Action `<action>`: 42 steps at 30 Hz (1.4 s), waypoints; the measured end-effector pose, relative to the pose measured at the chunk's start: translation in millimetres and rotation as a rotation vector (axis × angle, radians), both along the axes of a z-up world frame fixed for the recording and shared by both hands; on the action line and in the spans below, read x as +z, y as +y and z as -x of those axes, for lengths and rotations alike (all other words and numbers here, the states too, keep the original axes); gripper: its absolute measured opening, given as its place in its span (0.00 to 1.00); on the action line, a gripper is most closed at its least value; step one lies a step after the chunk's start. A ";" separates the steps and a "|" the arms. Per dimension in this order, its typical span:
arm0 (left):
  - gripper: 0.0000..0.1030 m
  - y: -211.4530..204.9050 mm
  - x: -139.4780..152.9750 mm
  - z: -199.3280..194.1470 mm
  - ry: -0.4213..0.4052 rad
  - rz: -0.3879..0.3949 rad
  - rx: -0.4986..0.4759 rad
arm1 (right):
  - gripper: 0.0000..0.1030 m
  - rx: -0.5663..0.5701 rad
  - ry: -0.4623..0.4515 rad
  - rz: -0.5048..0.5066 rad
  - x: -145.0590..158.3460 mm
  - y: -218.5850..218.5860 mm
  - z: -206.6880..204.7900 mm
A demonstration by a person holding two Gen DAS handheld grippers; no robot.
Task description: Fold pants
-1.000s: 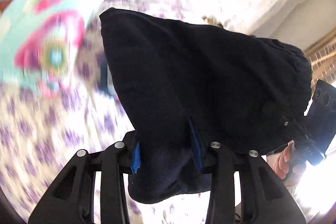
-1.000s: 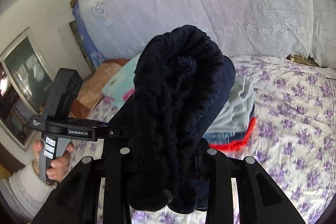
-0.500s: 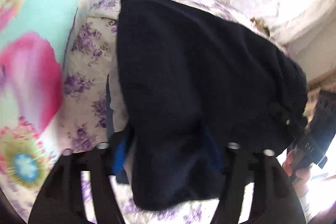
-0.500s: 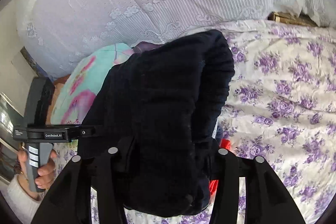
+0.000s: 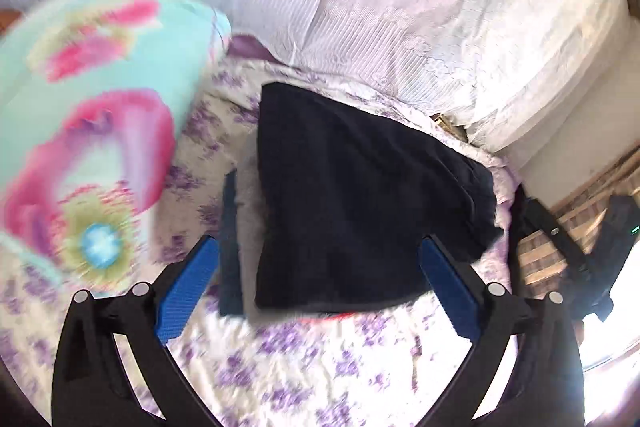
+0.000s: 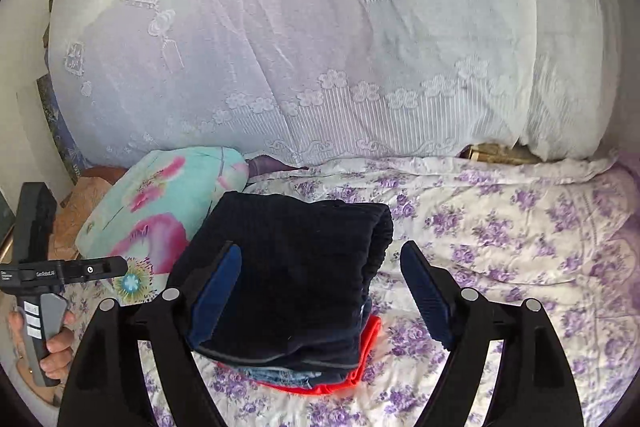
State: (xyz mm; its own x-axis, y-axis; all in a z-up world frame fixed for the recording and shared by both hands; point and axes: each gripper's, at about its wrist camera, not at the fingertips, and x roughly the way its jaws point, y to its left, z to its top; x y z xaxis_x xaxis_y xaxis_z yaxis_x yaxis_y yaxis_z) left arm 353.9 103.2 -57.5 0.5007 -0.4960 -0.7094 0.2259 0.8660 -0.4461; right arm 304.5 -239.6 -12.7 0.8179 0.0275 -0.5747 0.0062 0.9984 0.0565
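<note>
Now folded dark pants (image 6: 296,267) atop clothes stack (image 6: 320,375), both tools (image 5: 316,287) (image 6: 320,287) spread wide

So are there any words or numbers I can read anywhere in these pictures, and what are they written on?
"GenRobot.AI": white letters on the black bar of the left gripper, seen in the right wrist view.
Small white lines left of that on the same bar: too small to read.
White stickers on its handle: too small to read.
Dark folded pants, pillow, bedspread: no words, only patterns.
</note>
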 end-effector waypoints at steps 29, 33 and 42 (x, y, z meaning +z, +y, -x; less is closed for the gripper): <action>0.95 -37.5 122.2 319.3 -0.187 -0.408 0.165 | 0.96 -0.047 0.090 0.060 30.4 76.1 280.7; 0.95 -41.9 126.3 324.9 -0.203 -0.420 0.162 | 0.96 -0.048 0.086 0.078 33.3 80.9 284.1; 0.95 -41.8 129.5 325.5 -0.204 -0.418 0.171 | 0.96 -0.059 0.078 0.074 36.9 79.7 281.9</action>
